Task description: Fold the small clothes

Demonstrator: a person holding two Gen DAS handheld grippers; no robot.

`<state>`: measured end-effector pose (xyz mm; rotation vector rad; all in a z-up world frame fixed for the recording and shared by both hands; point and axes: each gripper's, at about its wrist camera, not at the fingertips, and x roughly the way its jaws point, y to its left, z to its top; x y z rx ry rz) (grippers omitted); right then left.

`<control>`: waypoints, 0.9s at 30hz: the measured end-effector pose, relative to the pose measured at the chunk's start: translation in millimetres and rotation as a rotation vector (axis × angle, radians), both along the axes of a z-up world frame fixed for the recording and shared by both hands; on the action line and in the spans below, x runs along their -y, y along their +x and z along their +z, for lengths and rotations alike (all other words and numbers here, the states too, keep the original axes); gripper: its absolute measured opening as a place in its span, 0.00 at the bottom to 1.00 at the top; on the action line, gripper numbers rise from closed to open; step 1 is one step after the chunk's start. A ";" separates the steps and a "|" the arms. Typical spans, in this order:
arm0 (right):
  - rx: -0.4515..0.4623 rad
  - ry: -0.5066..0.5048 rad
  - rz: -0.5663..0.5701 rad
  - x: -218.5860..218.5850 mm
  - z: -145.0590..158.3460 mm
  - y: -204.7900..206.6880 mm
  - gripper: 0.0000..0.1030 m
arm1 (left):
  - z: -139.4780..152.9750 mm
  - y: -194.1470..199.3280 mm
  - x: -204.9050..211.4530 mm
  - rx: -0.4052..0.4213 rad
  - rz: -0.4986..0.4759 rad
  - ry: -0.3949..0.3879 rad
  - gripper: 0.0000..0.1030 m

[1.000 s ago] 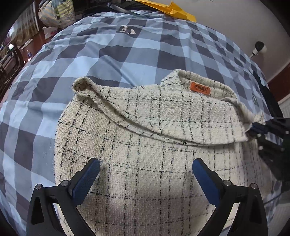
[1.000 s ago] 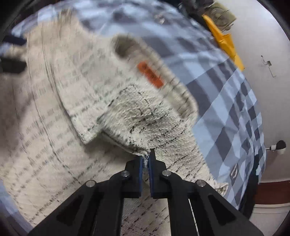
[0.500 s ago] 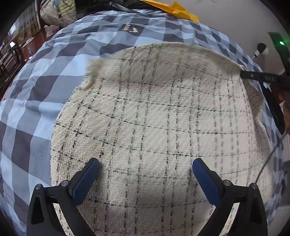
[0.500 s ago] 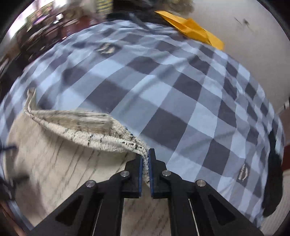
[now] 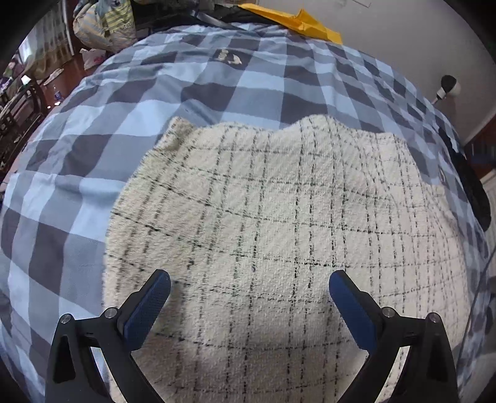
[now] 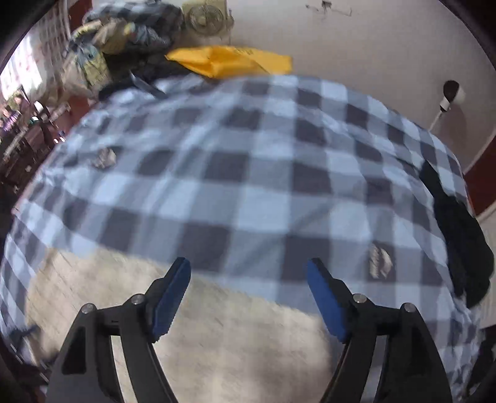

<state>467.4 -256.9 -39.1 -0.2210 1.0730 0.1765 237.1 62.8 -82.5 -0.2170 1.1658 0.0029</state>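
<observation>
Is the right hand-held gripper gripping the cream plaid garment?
Apart. In the right wrist view the right hand-held gripper has just been opening, with nothing between its pads; the cream plaid garment lies below on the checked bedcover.

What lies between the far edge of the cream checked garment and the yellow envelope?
Only bare blue-grey checked bedcover between the cream checked garment and the yellow envelope, in the left wrist view.

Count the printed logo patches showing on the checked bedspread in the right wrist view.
3. One logo patch lies far left, one right of the open right gripper, and a faint one beyond it. The cream garment may hide more.
</observation>
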 end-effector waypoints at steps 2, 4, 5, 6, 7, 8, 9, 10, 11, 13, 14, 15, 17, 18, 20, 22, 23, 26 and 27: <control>-0.044 -0.019 -0.037 23.4 -14.9 -12.5 0.72 | 6.7 -3.7 -2.9 0.015 -0.002 0.017 1.00; -0.091 0.009 -0.072 48.9 -26.8 -33.1 0.72 | 11.4 -8.3 -5.2 0.024 -0.011 0.041 1.00; -0.118 0.039 -0.076 60.3 -34.0 -48.1 0.72 | 12.9 -11.9 -6.5 0.022 -0.018 0.056 1.00; -0.136 0.053 -0.079 67.3 -36.7 -58.6 0.72 | 13.7 -15.0 -7.4 0.017 -0.028 0.066 1.00; -0.152 0.073 -0.086 75.0 -40.4 -74.0 0.72 | 15.1 -20.0 -8.8 0.008 -0.042 0.077 1.00; -0.166 0.086 -0.087 79.5 -41.7 -84.5 0.72 | 16.8 -23.9 -9.8 0.001 -0.053 0.083 1.00; -0.186 0.105 -0.076 85.3 -42.9 -103.0 0.72 | 19.8 -30.4 -11.9 -0.006 -0.073 0.089 1.00; -0.189 0.119 -0.067 88.9 -40.7 -111.9 0.72 | 23.3 -37.8 -14.5 -0.007 -0.091 0.092 1.00; -0.188 0.136 -0.055 93.8 -38.6 -124.0 0.72 | 28.4 -49.9 -19.0 -0.004 -0.115 0.097 1.00; -0.186 0.152 -0.032 104.1 -33.9 -149.1 0.72 | 35.3 -69.5 -27.8 -0.002 -0.141 0.122 1.00; -0.183 0.158 -0.030 110.2 -32.5 -160.1 0.72 | 38.7 -80.5 -33.9 -0.004 -0.144 0.139 1.00; -0.187 0.168 -0.027 116.3 -32.3 -172.2 0.72 | 41.0 -88.6 -38.7 -0.007 -0.139 0.150 1.00; -0.208 0.201 -0.021 127.3 -38.1 -189.3 0.72 | 45.2 -104.1 -50.2 -0.018 -0.125 0.152 1.00; -0.218 0.220 -0.018 131.7 -41.6 -195.6 0.72 | 47.4 -112.3 -56.4 -0.020 -0.116 0.145 1.00; -0.230 0.265 -0.005 143.6 -50.1 -206.5 0.72 | 51.1 -127.5 -67.6 -0.016 -0.094 0.131 1.00; -0.214 0.284 -0.001 154.4 -58.7 -214.0 0.72 | 51.7 -136.8 -74.5 -0.004 -0.072 0.110 1.00; -0.208 0.301 0.003 163.4 -65.7 -215.7 0.72 | 49.5 -141.5 -78.9 0.005 -0.060 0.083 1.00; -0.227 0.404 0.014 181.2 -82.7 -219.1 0.72 | 35.7 -143.2 -83.0 -0.009 -0.040 0.045 1.00; -0.237 0.432 0.018 182.5 -86.5 -219.3 0.72 | 28.5 -141.4 -82.9 -0.030 -0.032 0.043 1.00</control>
